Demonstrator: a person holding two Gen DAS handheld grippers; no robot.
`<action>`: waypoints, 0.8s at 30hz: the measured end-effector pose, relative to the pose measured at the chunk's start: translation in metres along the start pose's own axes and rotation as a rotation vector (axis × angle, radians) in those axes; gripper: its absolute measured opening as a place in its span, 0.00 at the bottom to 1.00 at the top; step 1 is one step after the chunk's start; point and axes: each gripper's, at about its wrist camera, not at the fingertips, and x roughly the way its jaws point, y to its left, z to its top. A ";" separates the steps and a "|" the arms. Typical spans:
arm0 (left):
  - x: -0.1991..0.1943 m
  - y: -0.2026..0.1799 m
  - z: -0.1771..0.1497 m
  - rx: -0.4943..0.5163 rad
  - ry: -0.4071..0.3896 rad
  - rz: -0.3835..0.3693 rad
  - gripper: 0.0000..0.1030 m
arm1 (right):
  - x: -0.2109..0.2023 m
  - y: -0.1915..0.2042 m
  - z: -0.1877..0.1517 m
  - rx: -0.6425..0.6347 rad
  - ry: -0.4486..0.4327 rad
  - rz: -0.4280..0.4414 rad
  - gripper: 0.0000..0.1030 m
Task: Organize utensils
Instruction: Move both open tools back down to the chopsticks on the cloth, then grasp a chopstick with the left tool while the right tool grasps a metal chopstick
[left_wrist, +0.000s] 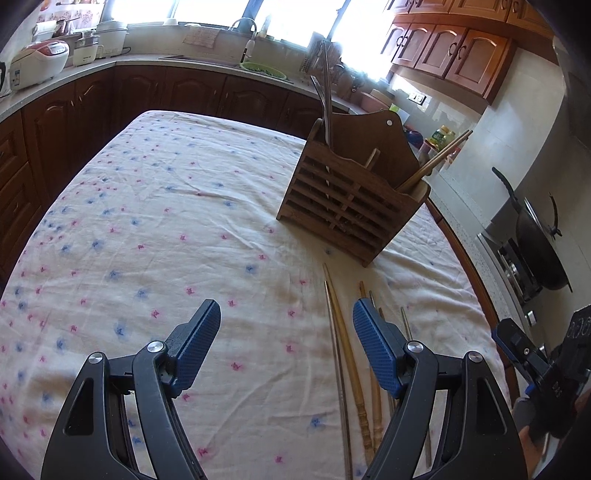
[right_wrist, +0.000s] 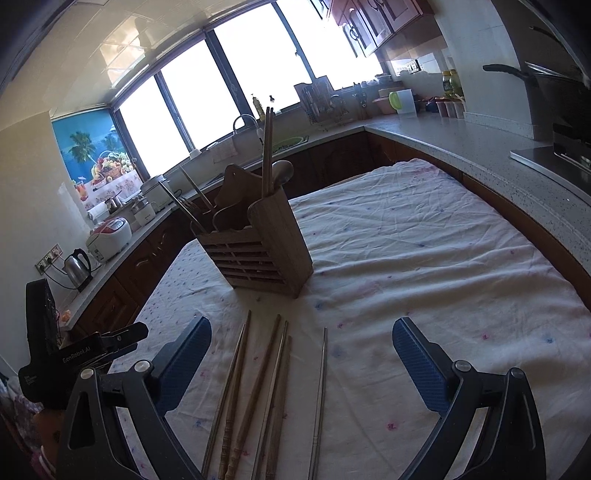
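Note:
Several wooden chopsticks (right_wrist: 258, 373) and one metal chopstick (right_wrist: 322, 387) lie side by side on the flowered tablecloth (right_wrist: 406, 258). They point toward a slatted wooden utensil holder (right_wrist: 266, 254). The holder has chopsticks, a wooden spoon and metal utensils standing in it. My right gripper (right_wrist: 303, 332) hangs open just above the lying chopsticks, which show between its fingers. In the left wrist view my left gripper (left_wrist: 286, 314) is open over bare cloth, and the chopsticks (left_wrist: 345, 339) lie by its right finger. The holder (left_wrist: 351, 199) stands beyond them. Neither gripper holds anything.
The table sits inside a U-shaped kitchen counter (right_wrist: 480, 155). A rice cooker (left_wrist: 40, 62) and a kettle (right_wrist: 77, 267) stand on the left side. A black wok (left_wrist: 535, 236) sits on the stove at the right. The other gripper (right_wrist: 92, 350) shows at the left edge.

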 end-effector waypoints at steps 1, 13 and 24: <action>0.002 -0.001 -0.001 0.004 0.007 0.002 0.74 | 0.001 -0.001 -0.002 0.002 0.006 0.000 0.97; 0.025 -0.014 -0.021 0.062 0.108 0.025 0.74 | 0.012 0.000 -0.015 -0.035 0.063 -0.032 0.93; 0.052 -0.034 -0.025 0.157 0.193 0.067 0.73 | 0.043 0.003 -0.029 -0.093 0.193 -0.058 0.54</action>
